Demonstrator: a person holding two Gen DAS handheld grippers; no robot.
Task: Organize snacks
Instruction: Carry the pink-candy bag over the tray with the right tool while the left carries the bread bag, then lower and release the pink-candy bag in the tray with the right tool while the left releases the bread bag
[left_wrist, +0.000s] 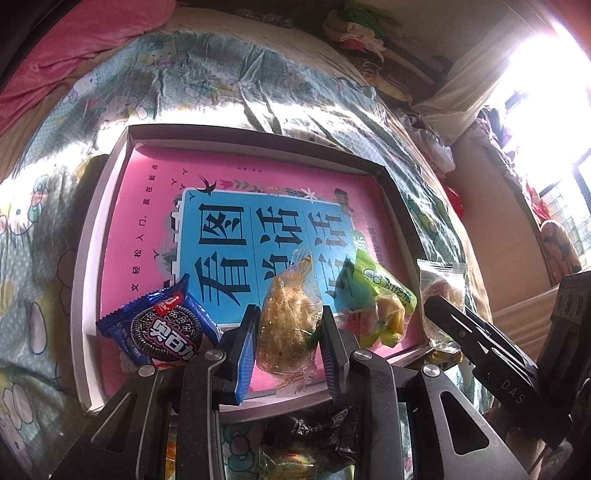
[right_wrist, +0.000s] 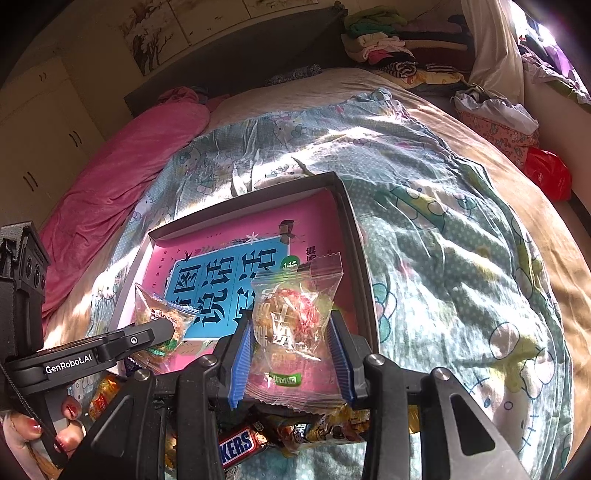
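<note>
Left gripper (left_wrist: 290, 343) is clamped on a golden crumbly snack (left_wrist: 290, 317), pinched between both fingers; right gripper (right_wrist: 293, 360) likewise squeezes a clear-wrapped pastry (right_wrist: 291, 321).

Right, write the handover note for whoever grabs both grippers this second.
Left gripper: shut on a clear-wrapped golden crumbly pastry, held over the near edge of the shallow grey box.
Right gripper: shut on a clear packet with a red-and-tan snack, above the box's near right corner.
Done: the blue round-cookie packet and the green fruit-candy bag already lie in the box, on its pink and blue printed base.
Left: set both held packets down inside, then fetch the remaining loose pile on the bedspread, including the brown chocolate bar.
</note>
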